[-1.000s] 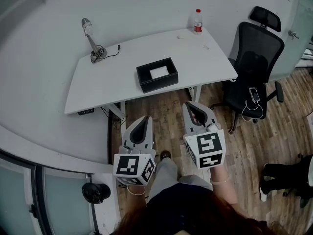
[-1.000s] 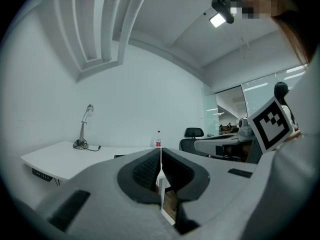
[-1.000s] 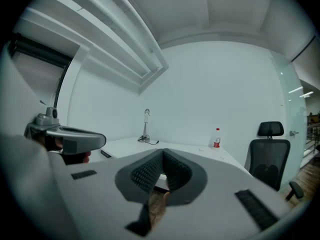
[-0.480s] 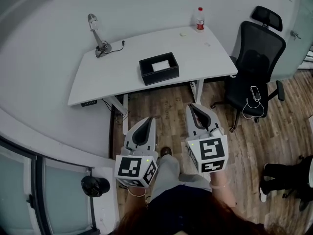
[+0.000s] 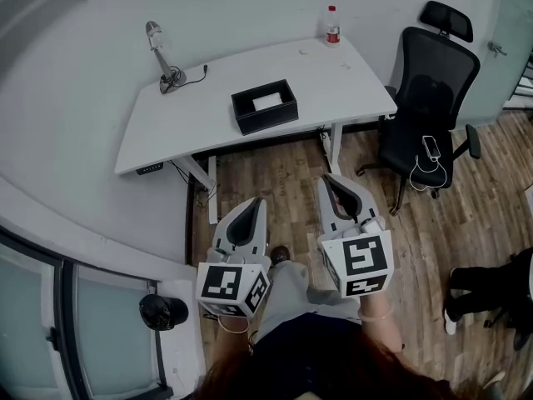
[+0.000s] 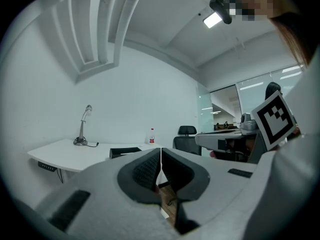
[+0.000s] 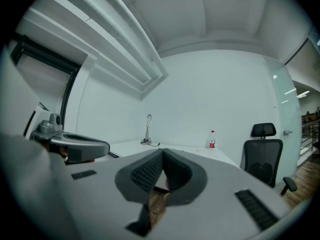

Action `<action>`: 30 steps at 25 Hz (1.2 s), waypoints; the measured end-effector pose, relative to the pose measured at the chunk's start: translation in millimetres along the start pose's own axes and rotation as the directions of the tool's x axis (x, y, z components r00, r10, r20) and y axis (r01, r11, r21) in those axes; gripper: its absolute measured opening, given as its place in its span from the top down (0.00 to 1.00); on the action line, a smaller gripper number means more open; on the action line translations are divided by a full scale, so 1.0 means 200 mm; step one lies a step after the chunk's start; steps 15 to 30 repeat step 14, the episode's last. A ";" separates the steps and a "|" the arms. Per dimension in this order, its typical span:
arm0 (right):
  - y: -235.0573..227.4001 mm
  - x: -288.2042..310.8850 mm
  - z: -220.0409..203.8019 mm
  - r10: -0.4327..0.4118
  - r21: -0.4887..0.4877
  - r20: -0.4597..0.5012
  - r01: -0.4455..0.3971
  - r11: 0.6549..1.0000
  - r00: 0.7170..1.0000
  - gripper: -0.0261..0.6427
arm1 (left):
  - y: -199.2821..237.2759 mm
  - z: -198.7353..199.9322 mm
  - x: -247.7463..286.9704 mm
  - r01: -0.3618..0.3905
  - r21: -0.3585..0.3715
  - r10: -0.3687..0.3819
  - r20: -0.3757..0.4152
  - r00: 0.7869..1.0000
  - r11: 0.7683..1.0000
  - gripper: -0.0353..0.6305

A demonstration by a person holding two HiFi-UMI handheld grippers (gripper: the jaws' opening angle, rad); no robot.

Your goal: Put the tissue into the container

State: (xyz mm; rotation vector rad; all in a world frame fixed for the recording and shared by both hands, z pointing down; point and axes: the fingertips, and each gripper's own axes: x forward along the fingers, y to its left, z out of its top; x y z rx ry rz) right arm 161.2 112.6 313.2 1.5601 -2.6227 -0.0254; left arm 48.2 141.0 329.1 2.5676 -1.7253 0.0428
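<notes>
Over the wooden floor, well apart from the tabletop (image 5: 208, 115), you hold the left gripper (image 5: 252, 203) and the right gripper (image 5: 331, 179) level. Both have their jaws pressed together with nothing between them. On the tabletop stands the black container (image 5: 266, 120), and a white piece lies inside it, most likely the tissue (image 5: 266, 101). Compared with a second ago, the container sits higher in the head view and both grippers sit a little lower, so the gap between you and the tabletop has grown. With both grippers empty and the white piece already inside, I judge that the placing is done and you are backing away.
</notes>
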 end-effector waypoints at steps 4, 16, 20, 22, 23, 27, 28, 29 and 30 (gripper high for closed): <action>0.02 -0.06 0.02 0.008 0.013 0.028 -0.008 1.000 1.000 0.93 | -0.03 0.00 -0.04 0.000 0.006 0.000 0.005 1.000 1.000 0.90; 0.02 -0.12 0.03 0.016 0.038 0.068 -0.018 0.999 0.998 0.93 | -0.05 0.01 -0.05 -0.008 0.016 0.008 0.005 1.000 1.000 0.90; 0.02 -0.12 0.03 0.016 0.038 0.068 -0.018 0.999 0.998 0.93 | -0.05 0.01 -0.05 -0.008 0.016 0.008 0.005 1.000 1.000 0.90; 0.02 -0.12 0.03 0.016 0.038 0.068 -0.018 0.999 0.998 0.93 | -0.05 0.01 -0.05 -0.008 0.016 0.008 0.005 1.000 1.000 0.90; 0.02 -0.12 0.03 0.016 0.038 0.068 -0.018 0.999 0.998 0.93 | -0.05 0.01 -0.05 -0.008 0.016 0.008 0.005 1.000 1.000 0.90; 0.02 -0.12 0.03 0.016 0.038 0.068 -0.018 0.999 0.998 0.93 | -0.05 0.01 -0.05 -0.008 0.016 0.008 0.005 1.000 1.000 0.90; 0.02 -0.12 0.03 0.016 0.038 0.068 -0.018 0.999 0.998 0.93 | -0.05 0.01 -0.05 -0.008 0.016 0.008 0.005 1.000 1.000 0.90; 0.02 -0.12 0.03 0.016 0.038 0.068 -0.018 0.999 0.998 0.93 | -0.05 0.01 -0.05 -0.008 0.016 0.008 0.005 1.000 1.000 0.90; 0.02 -0.12 0.03 0.016 0.038 0.068 -0.018 0.999 0.998 0.93 | -0.05 0.01 -0.05 -0.008 0.016 0.008 0.005 1.000 1.000 0.90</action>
